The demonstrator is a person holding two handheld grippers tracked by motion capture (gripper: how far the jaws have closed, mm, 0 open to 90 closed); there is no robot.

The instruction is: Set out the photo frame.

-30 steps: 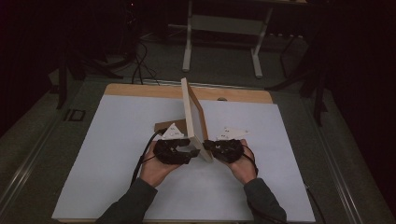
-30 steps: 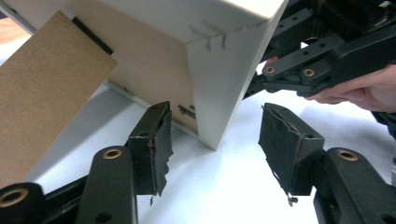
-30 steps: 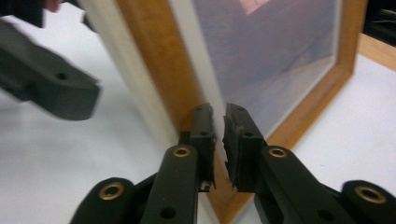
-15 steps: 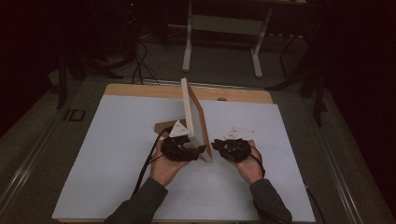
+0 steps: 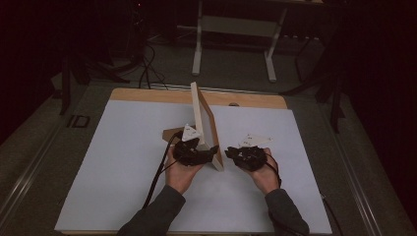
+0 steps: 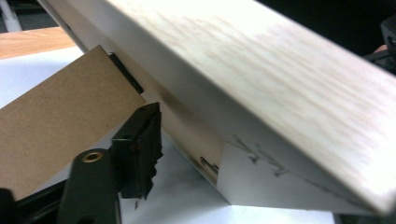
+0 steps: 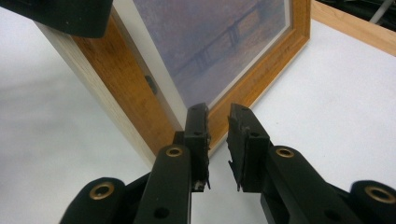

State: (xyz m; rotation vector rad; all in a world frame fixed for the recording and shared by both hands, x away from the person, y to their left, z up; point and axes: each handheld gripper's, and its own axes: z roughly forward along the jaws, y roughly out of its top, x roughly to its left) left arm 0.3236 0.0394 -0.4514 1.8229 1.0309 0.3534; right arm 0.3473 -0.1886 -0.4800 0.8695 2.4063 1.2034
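On the white counter (image 5: 123,162) the picture frame (image 5: 202,118) stands on edge, long axis running away from the person, picture facing right; the left gripper (image 5: 209,153) is spread around its near end, the right gripper (image 5: 230,153) slightly parted, empty.

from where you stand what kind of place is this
Probably a dim lab or workshop set up for recording, not a home. A wooden table covered by a white sheet holds a picture frame, a bare metal stand rises behind it, and loose cables trail over the floor.
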